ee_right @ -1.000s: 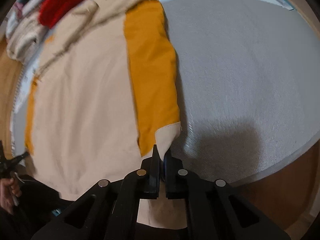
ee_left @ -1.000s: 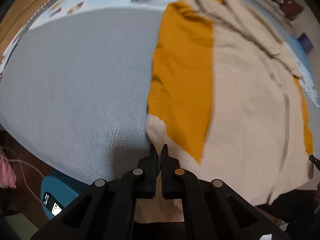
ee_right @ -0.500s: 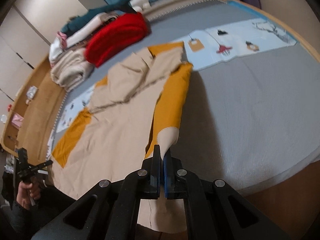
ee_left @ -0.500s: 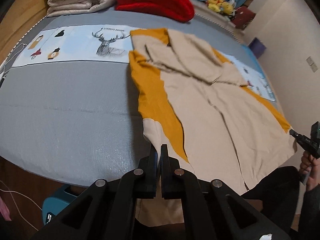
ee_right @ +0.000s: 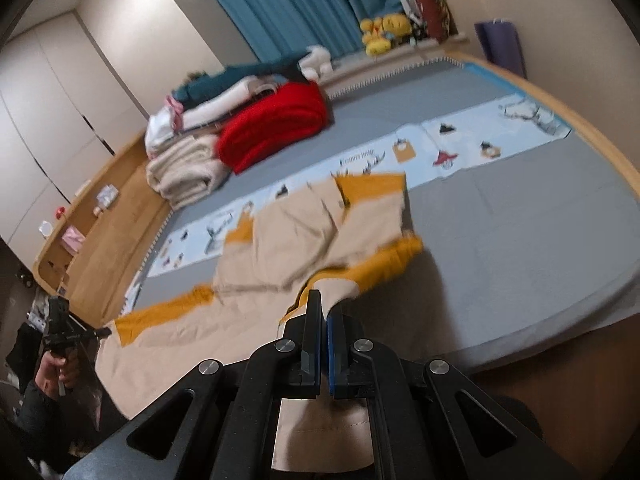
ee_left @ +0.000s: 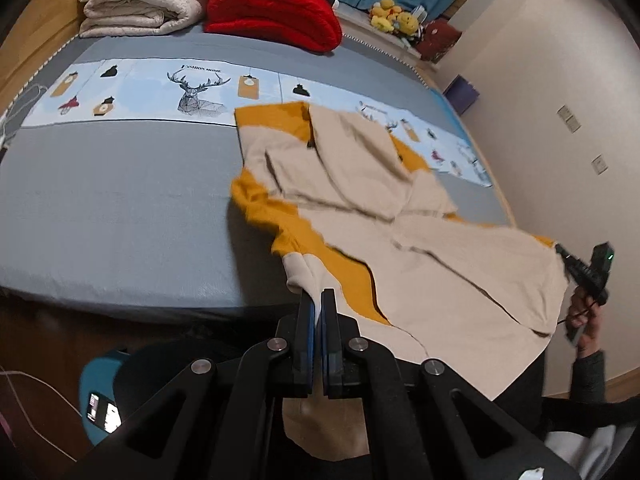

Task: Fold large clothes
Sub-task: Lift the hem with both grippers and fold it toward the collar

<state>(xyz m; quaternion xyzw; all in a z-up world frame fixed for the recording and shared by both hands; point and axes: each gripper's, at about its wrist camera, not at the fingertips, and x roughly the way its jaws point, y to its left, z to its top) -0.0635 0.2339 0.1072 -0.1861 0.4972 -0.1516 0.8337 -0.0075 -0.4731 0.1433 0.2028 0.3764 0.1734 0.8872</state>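
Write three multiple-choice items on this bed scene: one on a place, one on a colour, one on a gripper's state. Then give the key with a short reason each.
1. Where does the red blanket lie?
A. at the bed's far end beside the cream blanket
B. on the floor
C. on top of the garment

2. Which colours make up the garment?
A. blue and white
B. beige and mustard yellow
C. red and grey

3. How is the left gripper?
A. wide open
B. shut on nothing
C. shut on the garment's hem

Key: 1 A, the two blankets sit side by side there; 2 B, beige panels with mustard edges; 3 C, fabric runs between the closed jaws.
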